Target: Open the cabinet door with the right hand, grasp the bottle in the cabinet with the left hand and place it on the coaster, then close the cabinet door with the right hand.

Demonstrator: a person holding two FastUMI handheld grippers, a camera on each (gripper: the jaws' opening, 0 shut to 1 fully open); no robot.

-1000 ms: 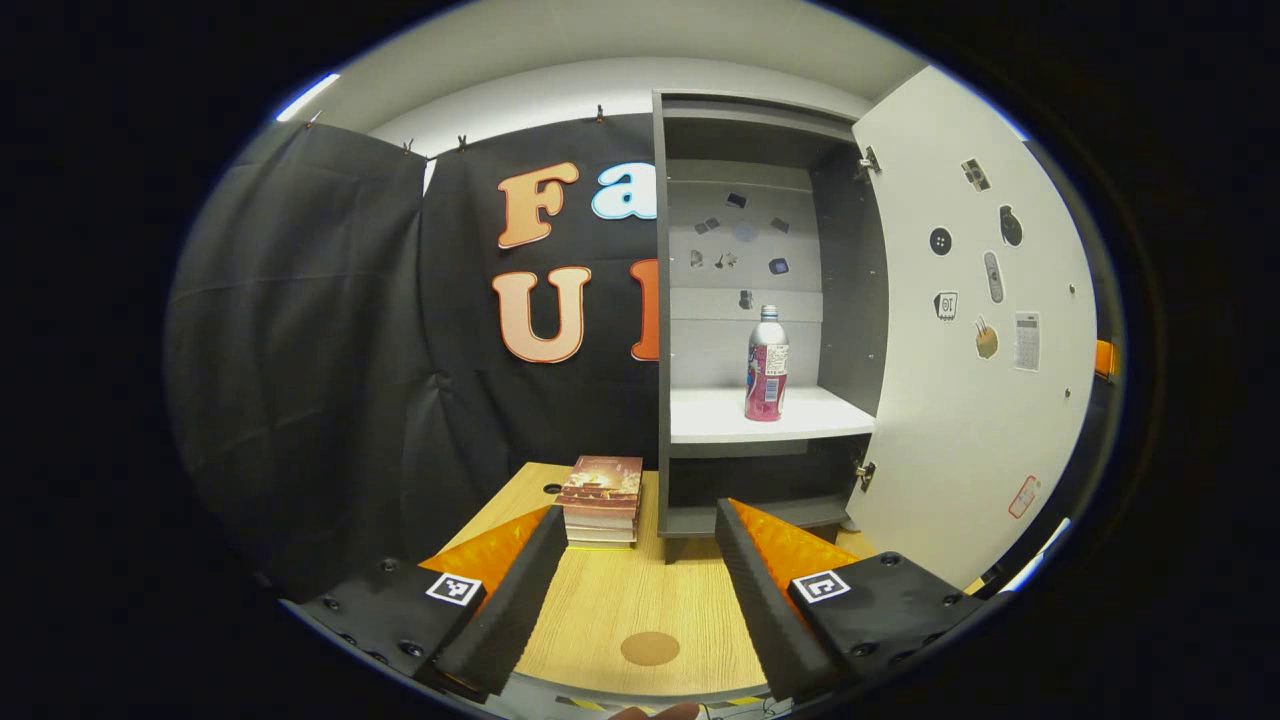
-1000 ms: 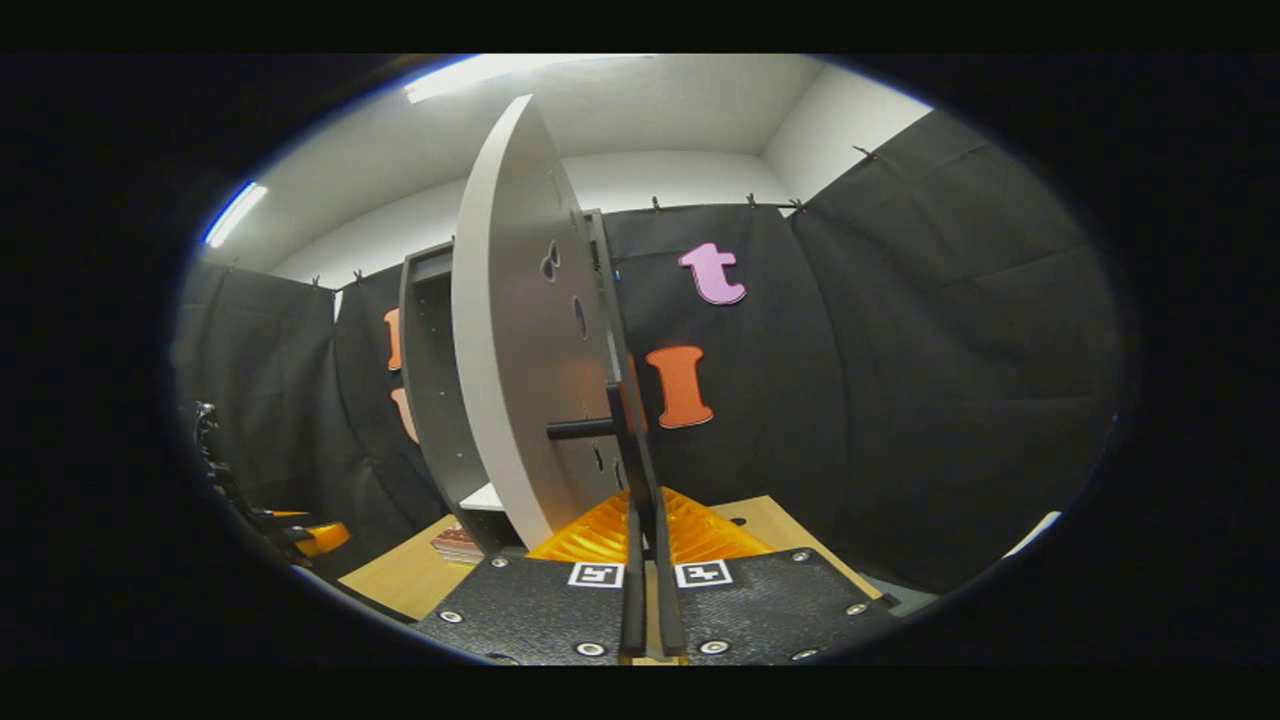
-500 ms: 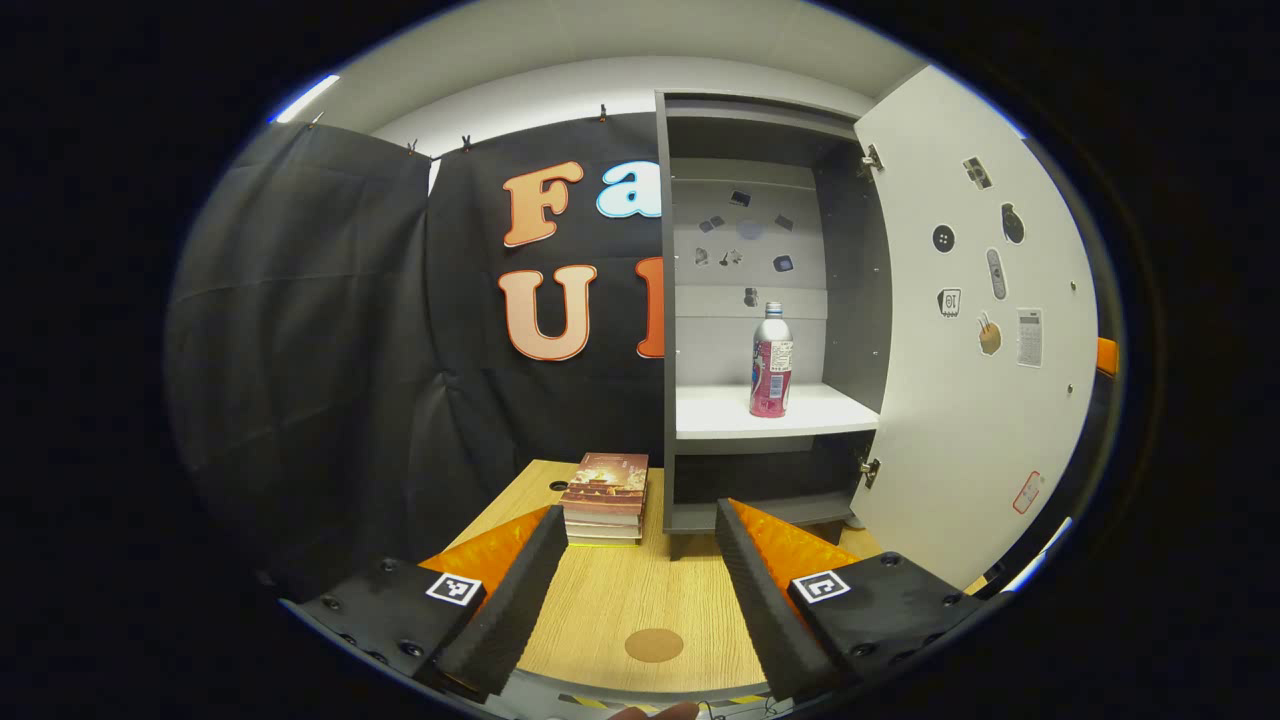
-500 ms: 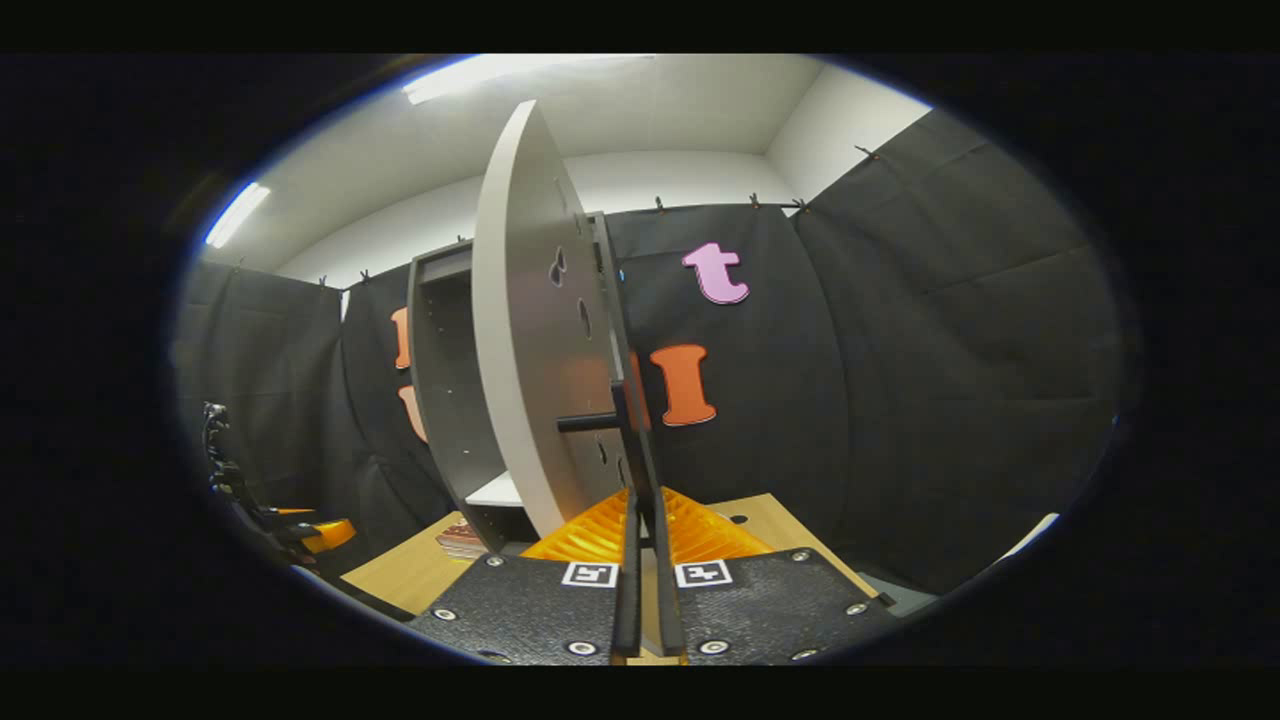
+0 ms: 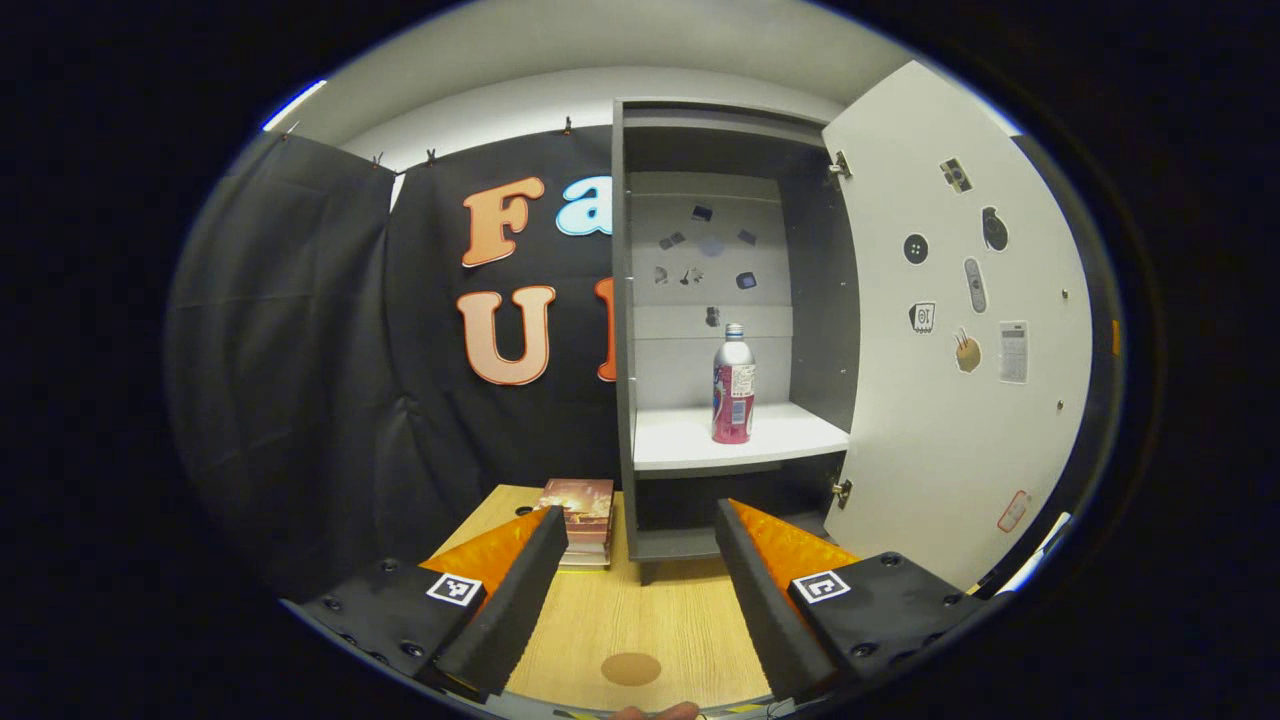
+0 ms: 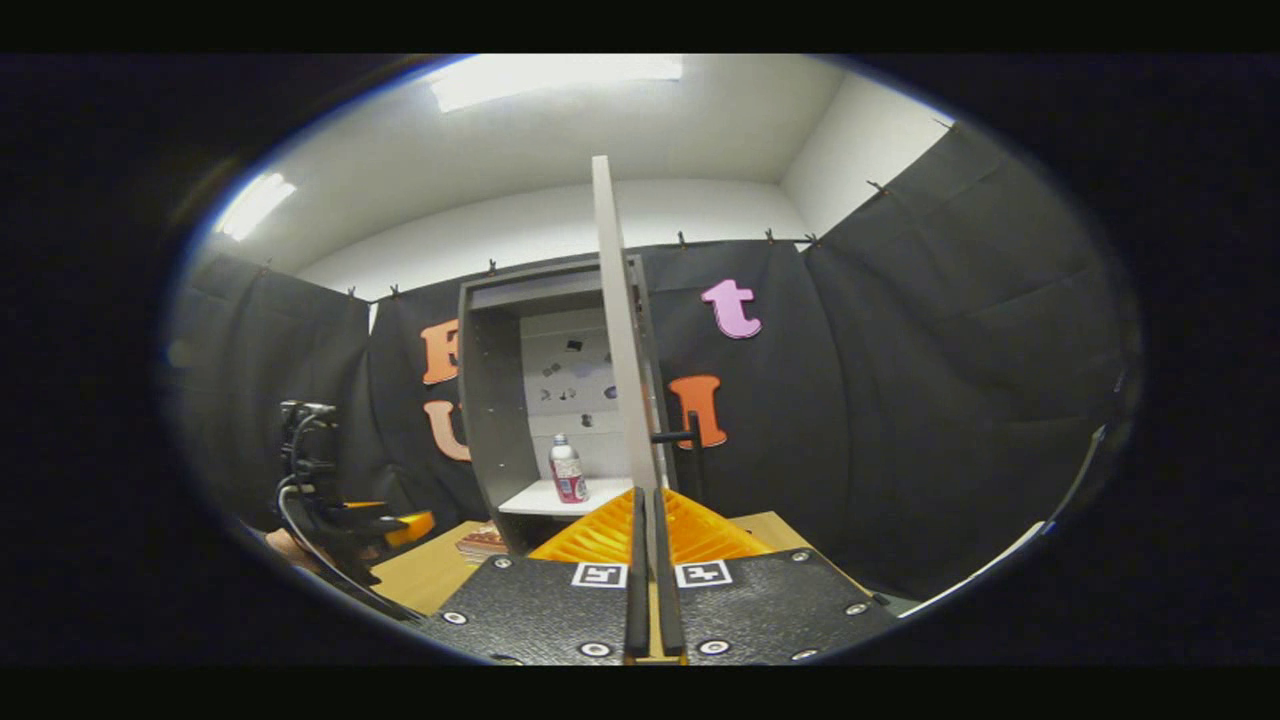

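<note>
Black-draped booth, cabinet door (image 5: 950, 330) swung wide. Bottle (image 5: 733, 384) upright on the shelf (image 5: 680, 447), probably slick metal: grip mid-body. Left gripper (image 5: 640, 560) gapes empty; right gripper (image 6: 648, 560) nearly closed, contents unclear.

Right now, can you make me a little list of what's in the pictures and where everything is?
door: swung wide open, stickers on its inner face
bottle: upright on the cabinet shelf, untouched
coaster: round, flat on the table, nothing on it
books: stacked on the table left of the cabinet
left gripper: open, above the table, aimed toward the cabinet
right gripper: fingers nearly together at the door's edge, grip unclear
step left: grab the bottle
</note>
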